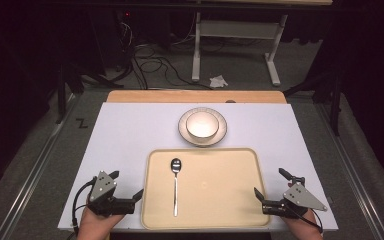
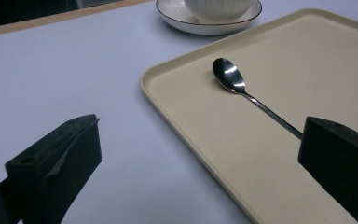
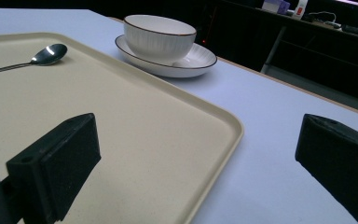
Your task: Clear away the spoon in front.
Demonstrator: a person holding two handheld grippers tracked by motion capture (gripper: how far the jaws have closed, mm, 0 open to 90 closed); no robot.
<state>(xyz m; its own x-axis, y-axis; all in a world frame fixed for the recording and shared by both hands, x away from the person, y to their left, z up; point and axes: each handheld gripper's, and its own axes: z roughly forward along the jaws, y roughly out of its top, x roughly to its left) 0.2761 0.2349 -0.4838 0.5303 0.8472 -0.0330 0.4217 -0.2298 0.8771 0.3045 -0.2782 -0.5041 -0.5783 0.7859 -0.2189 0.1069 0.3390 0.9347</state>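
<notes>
Left claw (image 1: pixel 128 185) spread wide, empty, at the tray's (image 1: pixel 230 210) left edge. Right claw (image 1: pixel 270 184) spread wide, empty, at its right edge. One spoon (image 1: pixel 175 182) lies on the tray's left half. One bowl (image 1: pixel 202 124) sits on one saucer (image 1: pixel 222 132) beyond, on the worktop (image 1: pixel 130 130).

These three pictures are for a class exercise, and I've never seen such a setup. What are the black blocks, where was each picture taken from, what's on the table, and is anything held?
A person sits at a table with a hand-held gripper in each hand: the left hand-held gripper and the right hand-held gripper. The high view looks down from above. The other two come from cameras riding on the grippers; the black blocks are each gripper's own two jaws, standing wide apart. On the white table lies a beige tray with a spoon on it. Behind the tray, a bowl sits on a saucer. Nothing is held; both grippers flank the tray.
</notes>
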